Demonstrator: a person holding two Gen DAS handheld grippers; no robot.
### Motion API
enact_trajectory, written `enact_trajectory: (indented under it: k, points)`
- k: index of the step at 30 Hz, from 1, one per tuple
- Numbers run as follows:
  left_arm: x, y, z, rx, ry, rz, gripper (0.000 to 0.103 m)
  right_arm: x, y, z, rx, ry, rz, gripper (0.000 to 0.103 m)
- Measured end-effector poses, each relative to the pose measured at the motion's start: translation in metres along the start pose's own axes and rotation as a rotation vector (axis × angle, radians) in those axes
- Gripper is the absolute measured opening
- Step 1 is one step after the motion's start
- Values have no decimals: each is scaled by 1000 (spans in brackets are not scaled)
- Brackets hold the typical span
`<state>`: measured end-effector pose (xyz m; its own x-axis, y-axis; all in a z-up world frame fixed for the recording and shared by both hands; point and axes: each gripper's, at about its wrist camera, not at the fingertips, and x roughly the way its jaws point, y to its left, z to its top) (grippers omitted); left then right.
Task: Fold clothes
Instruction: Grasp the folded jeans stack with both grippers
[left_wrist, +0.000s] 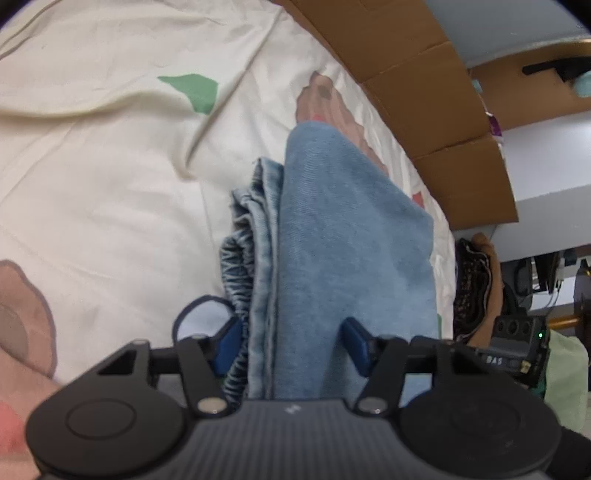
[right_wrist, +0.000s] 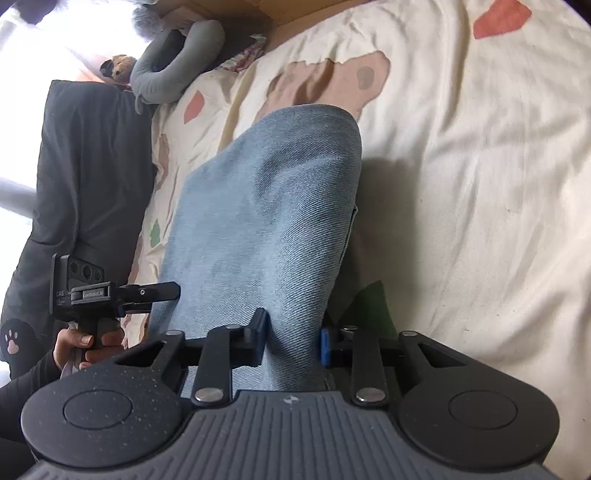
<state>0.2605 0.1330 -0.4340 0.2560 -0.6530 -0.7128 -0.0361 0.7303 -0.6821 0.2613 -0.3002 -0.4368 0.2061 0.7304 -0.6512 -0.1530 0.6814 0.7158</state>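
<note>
Light blue jeans (left_wrist: 351, 240) lie folded lengthwise on the cream bed cover (left_wrist: 92, 184), their gathered elastic waistband (left_wrist: 240, 266) sticking out on the left. My left gripper (left_wrist: 291, 339) straddles the near end. One blue pad is beside the waistband and the other rests on the denim, which lies flat between them, ungathered. In the right wrist view the jeans (right_wrist: 266, 206) narrow into a bunch between the pads of my right gripper (right_wrist: 291, 341), which is shut on them. The left gripper (right_wrist: 173, 291) touches the jeans' left edge, held by a hand (right_wrist: 85, 343).
Brown cardboard (left_wrist: 424, 92) lines the bed's far right side. The patterned bed cover (right_wrist: 461, 166) spreads wide around the jeans. A grey plush toy (right_wrist: 166, 70) lies at the bed's corner, and the person's dark clothing (right_wrist: 88, 166) stands at the left edge.
</note>
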Motion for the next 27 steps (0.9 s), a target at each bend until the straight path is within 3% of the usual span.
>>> enact_trajectory:
  k: [7, 14, 21, 27]
  points:
    - [4, -3, -2, -3, -1, -27, 59, -16, 10, 3, -44, 2, -7, 21]
    - [17, -22, -7, 58, 23, -35, 58, -28, -15, 0, 28, -15, -42, 21]
    - [20, -18, -4, 66, 35, -10, 73, -22, -30, 0, 56, -10, -28, 22]
    - [29, -9, -3, 40, 44, -48, 80, -22, -32, 1, 75, 1, -27, 23]
